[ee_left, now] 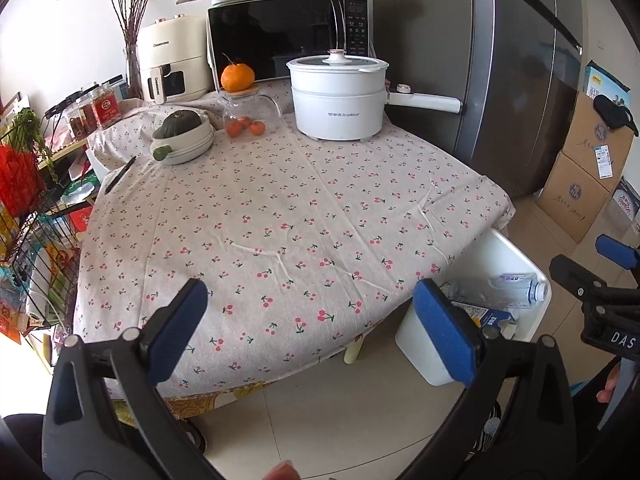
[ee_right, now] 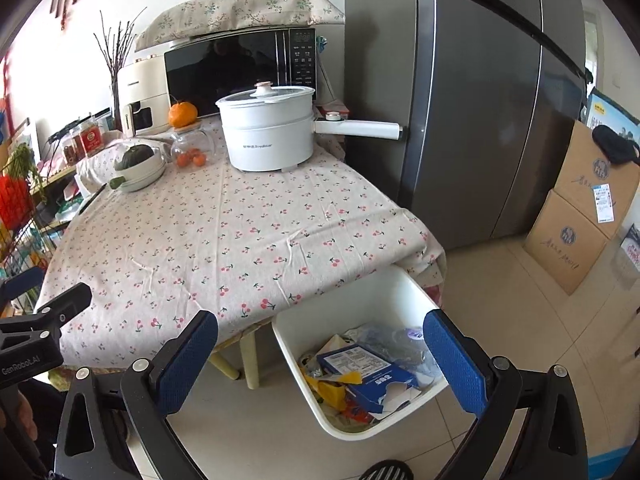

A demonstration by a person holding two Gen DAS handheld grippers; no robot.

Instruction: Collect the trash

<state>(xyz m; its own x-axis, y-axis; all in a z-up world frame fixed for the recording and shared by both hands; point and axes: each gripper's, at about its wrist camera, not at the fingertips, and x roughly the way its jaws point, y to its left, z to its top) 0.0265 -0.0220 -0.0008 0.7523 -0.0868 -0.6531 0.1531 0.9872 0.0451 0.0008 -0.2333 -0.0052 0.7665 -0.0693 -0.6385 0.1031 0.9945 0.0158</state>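
Observation:
A white trash bin (ee_right: 416, 292) stands on the floor at the table's near right corner. It holds a blue carton (ee_right: 368, 372), a crushed plastic bottle (ee_right: 400, 340) and yellow and orange wrappers (ee_right: 332, 394). The bin also shows in the left wrist view (ee_left: 516, 256) with the bottle (ee_left: 516, 286) inside. My right gripper (ee_right: 320, 360) is open and empty, above the bin. My left gripper (ee_left: 312, 336) is open and empty, over the table's near edge. The right gripper also shows at the right of the left wrist view (ee_left: 592, 268).
The cherry-print tablecloth (ee_left: 300, 200) covers the table. At its back stand a white electric pot (ee_left: 340, 96), a glass jug with oranges (ee_left: 248, 116), a bowl with a squash (ee_left: 184, 136), a microwave (ee_left: 288, 40). A fridge (ee_right: 480, 100) and cardboard boxes (ee_right: 580, 220) stand right.

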